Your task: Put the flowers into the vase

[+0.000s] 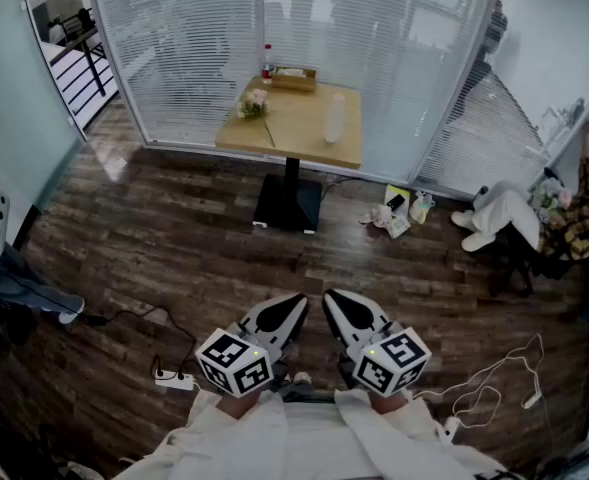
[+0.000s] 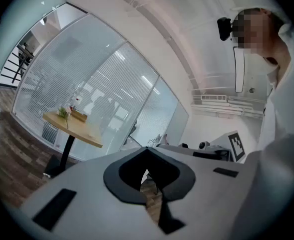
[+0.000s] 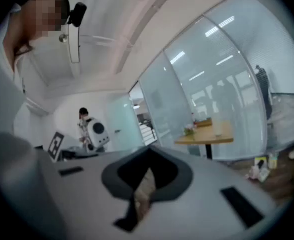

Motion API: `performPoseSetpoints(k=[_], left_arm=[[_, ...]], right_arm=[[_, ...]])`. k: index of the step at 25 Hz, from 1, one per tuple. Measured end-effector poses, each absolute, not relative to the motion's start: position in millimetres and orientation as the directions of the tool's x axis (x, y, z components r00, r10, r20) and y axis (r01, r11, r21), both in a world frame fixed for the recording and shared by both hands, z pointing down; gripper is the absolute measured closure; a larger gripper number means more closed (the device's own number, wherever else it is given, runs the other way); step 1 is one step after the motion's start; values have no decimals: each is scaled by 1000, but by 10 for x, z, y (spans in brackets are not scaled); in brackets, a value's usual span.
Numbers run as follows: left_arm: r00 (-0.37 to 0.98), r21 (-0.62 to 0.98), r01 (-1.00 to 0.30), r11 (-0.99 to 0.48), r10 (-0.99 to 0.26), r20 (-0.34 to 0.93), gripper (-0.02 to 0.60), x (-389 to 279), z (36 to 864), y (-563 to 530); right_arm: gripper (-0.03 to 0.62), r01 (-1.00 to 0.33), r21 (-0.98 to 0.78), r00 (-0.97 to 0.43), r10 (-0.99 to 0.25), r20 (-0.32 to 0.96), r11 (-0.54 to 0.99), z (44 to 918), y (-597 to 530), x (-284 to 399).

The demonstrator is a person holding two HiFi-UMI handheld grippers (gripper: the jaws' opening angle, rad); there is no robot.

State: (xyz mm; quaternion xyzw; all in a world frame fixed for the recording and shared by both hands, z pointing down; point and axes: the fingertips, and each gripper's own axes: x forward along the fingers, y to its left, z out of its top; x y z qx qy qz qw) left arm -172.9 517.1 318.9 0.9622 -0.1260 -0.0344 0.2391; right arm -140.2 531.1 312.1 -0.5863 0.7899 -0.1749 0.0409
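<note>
A small bunch of flowers (image 1: 253, 103) lies at the left end of a wooden table (image 1: 299, 133) far across the room. A pale upright vase (image 1: 335, 118) stands toward the table's right side. My left gripper (image 1: 296, 306) and right gripper (image 1: 332, 300) are held side by side close to my body, far from the table, both shut and empty. In the left gripper view the jaw tips of the left gripper (image 2: 147, 149) meet, and the flowers (image 2: 63, 112) show small at the left. The right gripper (image 3: 149, 150) is also shut, with the vase (image 3: 217, 128) and flowers (image 3: 188, 130) distant.
A brown box (image 1: 294, 76) and a bottle (image 1: 267, 63) stand at the table's back edge, against a glass wall with blinds. Litter (image 1: 399, 213) lies right of the black table base (image 1: 289, 203). A power strip (image 1: 174, 378) and cables lie near my feet.
</note>
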Motion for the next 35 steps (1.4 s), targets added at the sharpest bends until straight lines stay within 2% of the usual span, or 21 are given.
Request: performPoseSetpoints(k=[4,27,35], left_arm=[[967,422,-238,-875,-256,15,572,-1703,3215,5213],[970,494,-235,-837,-232,69,572,-1528,3474,5309],[972,495,-230,-838,-221,76,572,-1385,3537,5342]], right_arm=[[582,-910,-330,-313,-937,154,250,3177,5339,-1402],[582,-902,-353,-327,-927,186,248,3316,5415,-1259],[582,-903,-332,-335,-930,153,271,3260,5443,-1195]])
